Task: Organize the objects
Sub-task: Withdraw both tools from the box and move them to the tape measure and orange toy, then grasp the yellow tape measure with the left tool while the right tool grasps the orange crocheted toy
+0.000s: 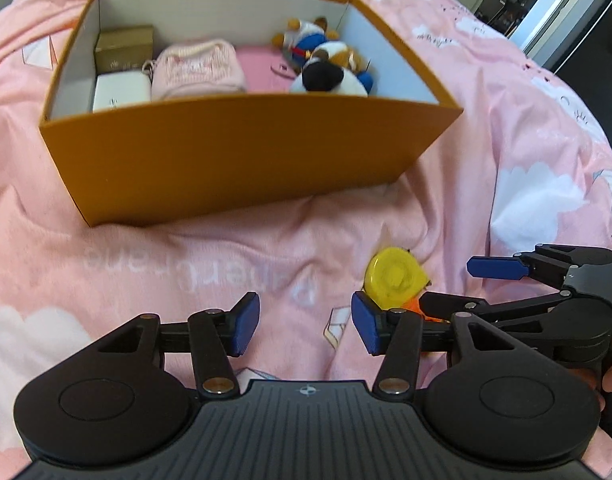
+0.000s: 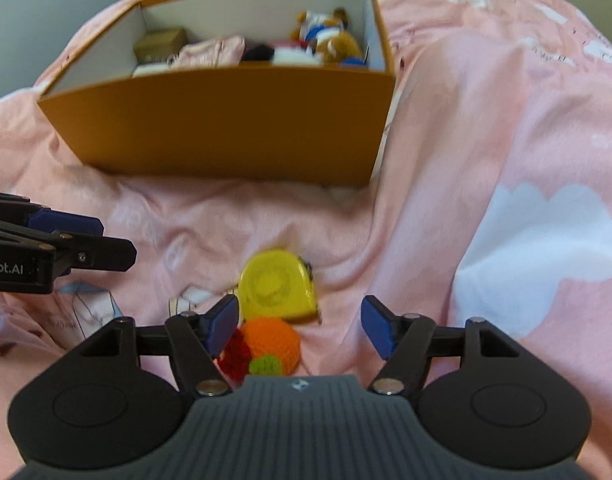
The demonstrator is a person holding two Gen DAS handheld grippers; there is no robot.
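Note:
An orange cardboard box (image 1: 234,152) stands on the pink bedspread; it also shows in the right wrist view (image 2: 226,128). Inside lie plush toys (image 1: 330,68), a pink pouch (image 1: 198,68), a gold box (image 1: 124,46) and a white box (image 1: 120,92). A yellow tape measure (image 2: 276,286) and an orange knitted toy (image 2: 268,346) lie on the bed in front of the box. My right gripper (image 2: 300,326) is open just above them, the knitted toy near its left finger. My left gripper (image 1: 306,324) is open and empty, left of the tape measure (image 1: 394,278).
The pink bedspread (image 2: 486,160) is soft and wrinkled, with white cloud prints. The right gripper's fingers (image 1: 494,268) reach in from the right in the left wrist view. A dark doorway (image 1: 546,8) lies beyond the bed at the far right.

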